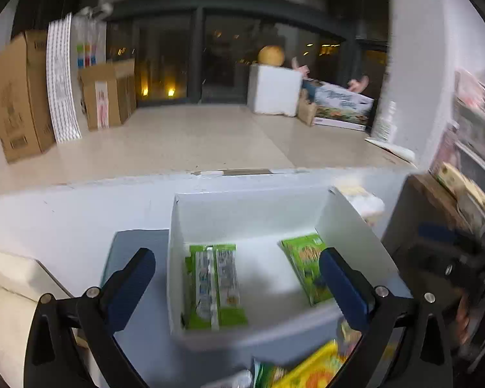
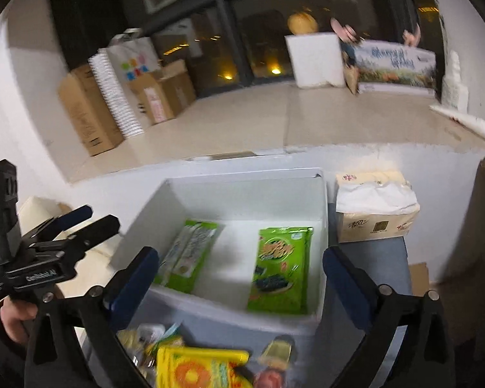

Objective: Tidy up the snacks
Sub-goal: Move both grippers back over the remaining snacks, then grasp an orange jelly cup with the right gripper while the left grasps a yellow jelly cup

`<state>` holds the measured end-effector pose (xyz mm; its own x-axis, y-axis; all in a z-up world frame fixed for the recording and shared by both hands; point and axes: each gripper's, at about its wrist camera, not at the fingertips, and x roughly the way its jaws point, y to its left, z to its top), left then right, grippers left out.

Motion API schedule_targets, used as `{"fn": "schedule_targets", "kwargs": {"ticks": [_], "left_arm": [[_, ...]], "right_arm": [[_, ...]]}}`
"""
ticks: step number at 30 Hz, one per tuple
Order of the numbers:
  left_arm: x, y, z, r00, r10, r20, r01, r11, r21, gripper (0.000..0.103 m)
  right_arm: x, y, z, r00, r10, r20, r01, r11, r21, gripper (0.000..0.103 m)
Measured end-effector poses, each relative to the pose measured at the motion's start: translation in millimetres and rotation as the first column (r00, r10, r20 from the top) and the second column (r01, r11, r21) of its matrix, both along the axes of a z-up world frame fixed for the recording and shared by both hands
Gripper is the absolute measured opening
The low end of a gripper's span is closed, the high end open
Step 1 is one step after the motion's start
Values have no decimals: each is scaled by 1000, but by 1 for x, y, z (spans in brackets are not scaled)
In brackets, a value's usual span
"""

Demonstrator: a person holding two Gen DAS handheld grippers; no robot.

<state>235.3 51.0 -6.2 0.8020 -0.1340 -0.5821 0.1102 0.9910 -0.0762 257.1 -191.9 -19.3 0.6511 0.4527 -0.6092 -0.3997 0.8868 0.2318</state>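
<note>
Both the left gripper (image 1: pixel 237 278) and right gripper (image 2: pixel 241 274) hang spread and empty over the white box (image 2: pixel 242 177). Inside, one green packet (image 2: pixel 281 271) lies at three o'clock and another green packet (image 2: pixel 187 255) at nine. The loose snacks (image 2: pixel 200 368) sit at six o'clock; I judge a hasty grab there could snag two at once.

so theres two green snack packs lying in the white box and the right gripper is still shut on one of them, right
Not quite. The two green snack packs do lie in the white box, but the right gripper holds neither: in the right wrist view its jaws stand wide apart above the box with nothing pressed between them. The left gripper is open too.
</note>
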Motion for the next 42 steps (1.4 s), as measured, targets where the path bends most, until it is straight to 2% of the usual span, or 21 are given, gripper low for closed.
{"fn": "schedule_targets", "kwargs": {"ticks": [2,4,6,8,12,14,17,19,22,28,29,31,32,33,39,42], "left_arm": [[-34,0,1,999,1,32,-2,1000,6,103],[-68,4,-1,998,15,57,-14,1000,-22,103],[-98,9,-6,997,35,67,-32,998,-44,103],[-121,15,-14,995,76,64,-72,995,-64,103],[-154,21,-31,993,113,26,-110,989,-95,103],[-162,20,-33,993,114,21,-111,989,-96,103],[-170,15,-35,993,110,33,-108,991,-76,103],[-172,12,-36,994,106,31,-104,992,-65,103],[-174,7,-39,995,100,21,-98,993,-61,103],[-177,5,-47,995,98,4,-97,994,-51,103],[-178,5,-49,995,98,-1,-98,994,-54,103],[-178,6,-52,995,102,-11,-102,993,-56,103],[-178,7,-53,994,104,-14,-105,993,-57,103],[-178,8,-55,994,104,-17,-105,993,-59,103],[-180,11,-61,994,104,-29,-105,993,-60,103],[-179,12,-71,996,69,-59,-73,995,-66,103]], "right_arm": [[-26,-5,2,999,20,25,-19,1000,-13,103],[-58,-13,-4,999,35,40,-35,999,-20,103],[-86,-20,-17,999,37,23,-36,998,-41,103],[-118,-28,-38,1000,3,19,-1,995,-103,103],[-153,-45,-82,995,-65,-81,57,993,-104,103],[-163,-50,-100,987,-104,-125,91,990,-111,103],[-169,-50,-118,976,-170,-138,146,974,-171,103],[-167,-46,-122,975,-162,-149,137,977,-161,103],[-165,-42,-129,971,-190,-143,161,968,-192,103],[-165,-34,-151,964,-185,-191,146,968,-202,103],[-166,-34,-152,963,-187,-192,148,969,-198,99],[-165,-33,-157,959,-190,-209,147,968,-205,74],[-164,-32,-160,958,-180,-224,135,971,-199,54],[-164,-32,-162,955,-189,-228,140,967,-213,47],[-169,-39,-158,961,-162,-225,128,979,-156,46],[-173,-42,-152,965,-158,-211,131,982,-134,46]]}}
